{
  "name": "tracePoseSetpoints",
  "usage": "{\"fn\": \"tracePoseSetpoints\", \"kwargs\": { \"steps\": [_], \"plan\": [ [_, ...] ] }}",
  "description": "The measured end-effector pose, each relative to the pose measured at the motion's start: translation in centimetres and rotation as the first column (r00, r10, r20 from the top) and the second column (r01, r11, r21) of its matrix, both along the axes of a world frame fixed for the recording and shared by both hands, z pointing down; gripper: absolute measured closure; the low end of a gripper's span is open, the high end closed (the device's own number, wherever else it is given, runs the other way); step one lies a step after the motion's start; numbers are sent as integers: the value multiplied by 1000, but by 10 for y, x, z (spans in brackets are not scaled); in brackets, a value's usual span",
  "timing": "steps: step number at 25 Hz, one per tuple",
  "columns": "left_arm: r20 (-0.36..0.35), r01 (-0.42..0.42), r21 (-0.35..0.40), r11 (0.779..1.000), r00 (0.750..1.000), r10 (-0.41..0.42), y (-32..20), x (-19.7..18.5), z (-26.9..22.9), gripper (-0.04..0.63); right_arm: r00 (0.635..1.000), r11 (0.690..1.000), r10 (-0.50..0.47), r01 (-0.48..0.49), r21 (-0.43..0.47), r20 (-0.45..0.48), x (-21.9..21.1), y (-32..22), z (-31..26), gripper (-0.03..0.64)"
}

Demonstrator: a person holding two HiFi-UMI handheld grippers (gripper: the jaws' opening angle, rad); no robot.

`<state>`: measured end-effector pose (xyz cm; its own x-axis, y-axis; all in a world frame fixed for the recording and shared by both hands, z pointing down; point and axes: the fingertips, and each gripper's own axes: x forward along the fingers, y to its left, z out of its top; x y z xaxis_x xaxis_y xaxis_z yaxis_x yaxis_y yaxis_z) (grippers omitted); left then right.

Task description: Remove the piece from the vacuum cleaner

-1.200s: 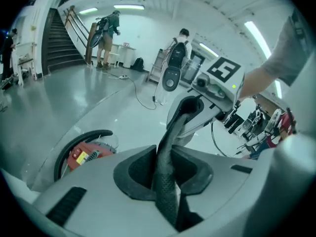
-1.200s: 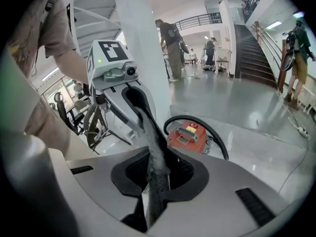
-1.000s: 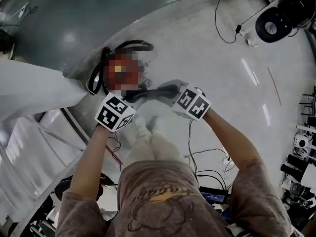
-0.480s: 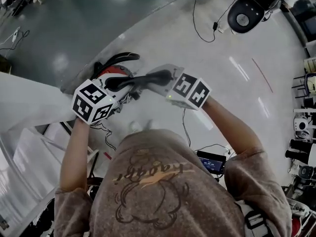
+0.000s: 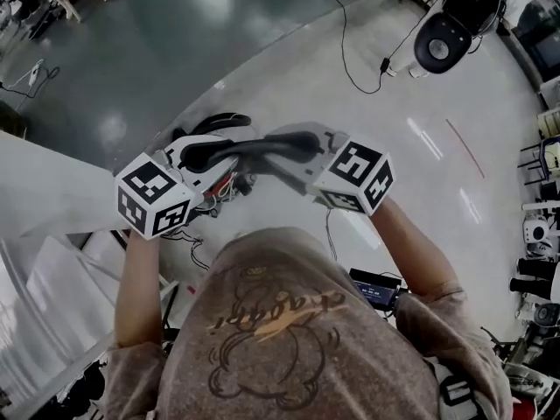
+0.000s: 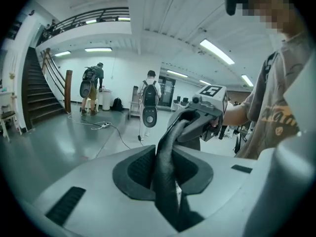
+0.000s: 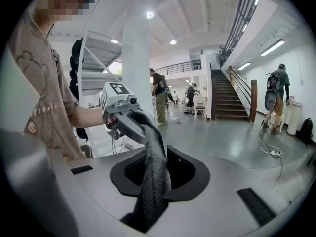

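Note:
A long black mesh piece stretches level between my two grippers, above the floor. My left gripper is shut on its left end, and the left gripper view shows the dark strip pinched between the jaws. My right gripper grips the other end; its jaws are opening slightly with the piece still between them. Each gripper view shows the other gripper: the right gripper, the left gripper. The vacuum cleaner lies on the floor beyond, mostly hidden; only a black curved part shows.
A round black-and-white device with a cable sits on the floor at the far right. A white surface lies to the left. A small electronics box is by my feet. People with backpacks and a staircase stand further off.
Both grippers have moved apart and nearer to me, drawing the black piece out level between them. The vacuum's red body has slipped out of sight behind the grippers.

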<state>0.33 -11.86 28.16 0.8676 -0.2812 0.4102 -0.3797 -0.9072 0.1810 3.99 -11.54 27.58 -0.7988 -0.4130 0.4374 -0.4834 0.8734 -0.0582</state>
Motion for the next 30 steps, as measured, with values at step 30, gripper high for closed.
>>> {"fn": "tracePoseSetpoints", "kwargs": {
  "steps": [30],
  "plan": [
    [-122,201,-56,978,971,-207,3,11,71,515,975,983,186,-184,-29,121,18,3,74,546]
  ]
}}
